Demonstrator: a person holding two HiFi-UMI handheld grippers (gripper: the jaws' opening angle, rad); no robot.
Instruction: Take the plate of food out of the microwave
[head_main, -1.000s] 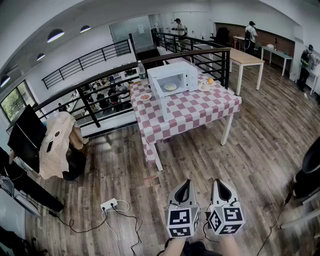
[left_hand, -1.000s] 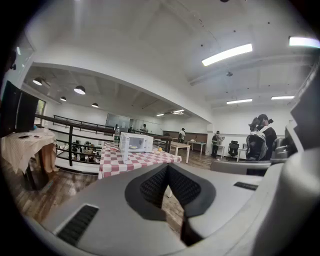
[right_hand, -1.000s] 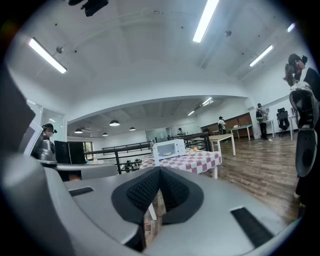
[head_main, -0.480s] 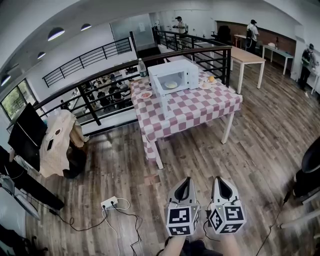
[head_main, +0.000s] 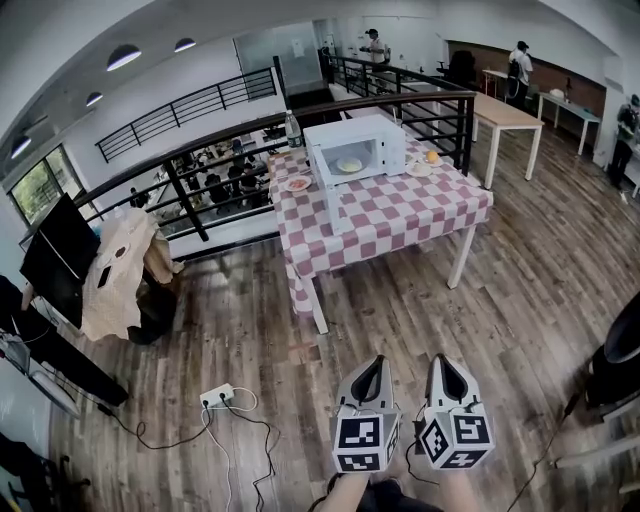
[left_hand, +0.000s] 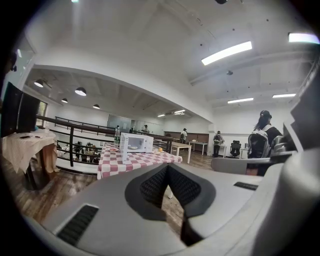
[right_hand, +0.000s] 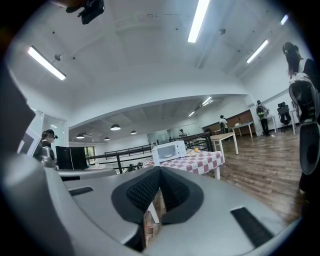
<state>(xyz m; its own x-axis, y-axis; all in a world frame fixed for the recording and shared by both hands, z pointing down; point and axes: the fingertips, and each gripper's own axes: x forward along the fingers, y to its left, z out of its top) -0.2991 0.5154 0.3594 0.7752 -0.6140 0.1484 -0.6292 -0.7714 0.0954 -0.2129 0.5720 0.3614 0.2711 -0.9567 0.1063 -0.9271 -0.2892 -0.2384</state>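
Since a second ago the checked table (head_main: 400, 215) has slid slightly right in the head view. Left gripper (head_main: 371, 364) and right gripper (head_main: 441, 362): jaws pressed together, empty, well short of it. Plate of food (head_main: 349, 165) sits inside the open microwave (head_main: 390, 145); approach and removal all remain.

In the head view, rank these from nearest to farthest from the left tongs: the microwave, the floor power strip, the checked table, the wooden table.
1. Power strip, on the floor, left of the left tongs.
2. Checked table, ahead, mid-room.
3. Microwave, on that table's far side.
4. Wooden table, far right, past the railing corner.
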